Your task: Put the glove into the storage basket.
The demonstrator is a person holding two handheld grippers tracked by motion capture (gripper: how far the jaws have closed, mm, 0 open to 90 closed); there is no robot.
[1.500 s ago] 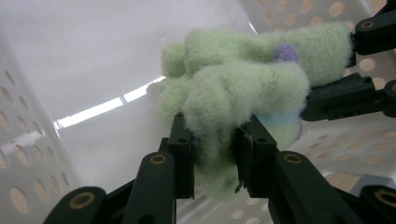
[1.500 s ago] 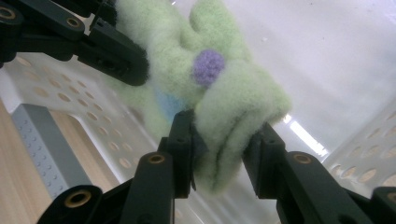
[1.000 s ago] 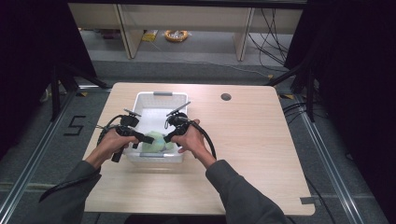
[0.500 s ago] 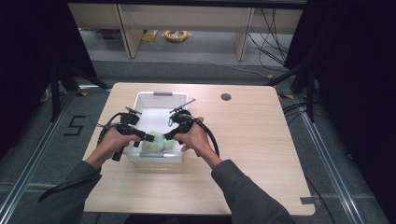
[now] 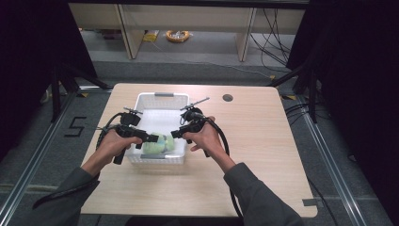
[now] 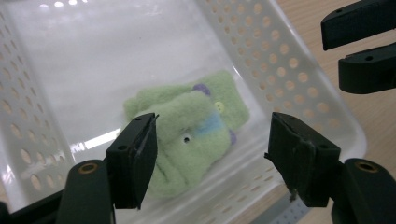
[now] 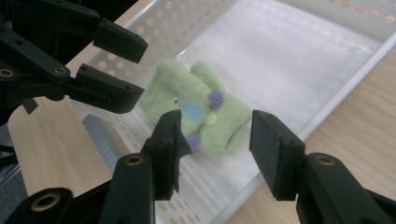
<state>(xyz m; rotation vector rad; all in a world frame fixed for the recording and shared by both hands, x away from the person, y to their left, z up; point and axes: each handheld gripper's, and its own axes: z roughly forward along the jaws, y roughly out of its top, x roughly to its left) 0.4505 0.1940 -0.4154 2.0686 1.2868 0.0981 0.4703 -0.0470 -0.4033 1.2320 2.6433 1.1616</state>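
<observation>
A folded light-green fleece garment (image 5: pixel 157 142) with purple and yellow buttons and a blue patch lies in the near end of a white perforated basket (image 5: pixel 162 95). My left gripper (image 5: pixel 149 138) hovers just above its left side and my right gripper (image 5: pixel 175 134) just above its right side, tips facing each other. In the left gripper view the garment (image 6: pixel 191 135) lies on the basket floor below my open left gripper (image 6: pixel 212 128). My right gripper (image 7: pixel 217 133) is also open over the garment (image 7: pixel 205 112). Both sets of jaws have just been opening, with nothing pressed between the pads.
The basket stands left of centre on a wooden table (image 5: pixel 263 141), whose right half is bare. A round cable hole (image 5: pixel 227 98) sits near the far edge. Beyond the table are shelf legs and a yellow coil (image 5: pixel 178 35) on the floor.
Both hands have lifted a little out of the basket and drawn apart. Both sets of jaws have widened, and the green garment now lies loose on the basket floor.
</observation>
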